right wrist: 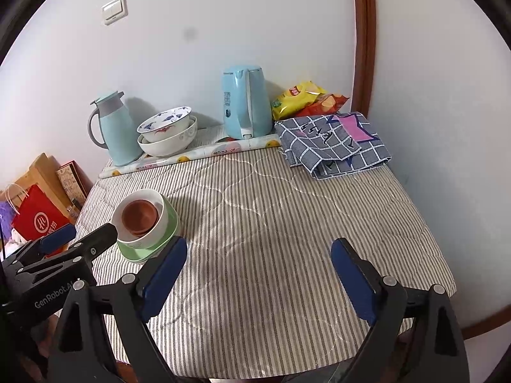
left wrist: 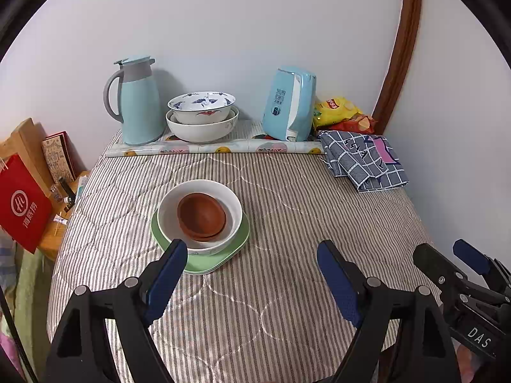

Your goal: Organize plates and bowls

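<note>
Brown bowls sit nested in a white bowl, which stands on stacked green plates on the striped table. The stack also shows in the right wrist view. My left gripper is open and empty, just in front of the stack. My right gripper is open and empty over bare cloth, to the right of the stack. A painted bowl sits inside a larger white bowl at the back.
At the back stand a light blue thermos jug, a blue kettle, snack bags and a checked cloth. A red bag and boxes stand left of the table. Walls close the back and right.
</note>
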Motion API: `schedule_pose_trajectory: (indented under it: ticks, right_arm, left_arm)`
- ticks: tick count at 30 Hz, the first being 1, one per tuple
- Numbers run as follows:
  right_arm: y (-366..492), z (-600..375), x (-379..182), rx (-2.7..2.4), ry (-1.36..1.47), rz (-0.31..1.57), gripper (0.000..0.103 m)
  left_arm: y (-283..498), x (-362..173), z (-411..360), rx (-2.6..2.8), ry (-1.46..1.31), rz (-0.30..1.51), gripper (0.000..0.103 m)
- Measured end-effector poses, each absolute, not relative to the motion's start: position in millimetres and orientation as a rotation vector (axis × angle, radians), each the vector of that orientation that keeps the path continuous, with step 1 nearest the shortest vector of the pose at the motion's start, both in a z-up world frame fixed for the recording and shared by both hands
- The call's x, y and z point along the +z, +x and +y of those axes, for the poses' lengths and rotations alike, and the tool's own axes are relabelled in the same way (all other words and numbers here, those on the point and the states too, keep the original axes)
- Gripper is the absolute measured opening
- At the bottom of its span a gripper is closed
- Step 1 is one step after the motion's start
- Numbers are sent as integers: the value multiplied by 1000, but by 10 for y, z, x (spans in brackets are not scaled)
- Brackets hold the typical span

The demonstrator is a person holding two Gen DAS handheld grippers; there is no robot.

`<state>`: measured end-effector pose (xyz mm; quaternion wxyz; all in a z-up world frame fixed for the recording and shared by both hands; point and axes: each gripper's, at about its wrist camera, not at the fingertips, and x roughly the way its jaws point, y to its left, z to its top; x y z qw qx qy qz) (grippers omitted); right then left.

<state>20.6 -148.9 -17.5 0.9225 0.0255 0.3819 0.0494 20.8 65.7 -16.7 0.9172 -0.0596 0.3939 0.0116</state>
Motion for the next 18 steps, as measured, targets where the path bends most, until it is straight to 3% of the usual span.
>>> schedule_pose_trajectory:
  ticks: [18]
  right_arm:
    - [183,-1538,-141,99,66,778,91]
  left_arm:
    - [203,-158,643,22,-119,808,83]
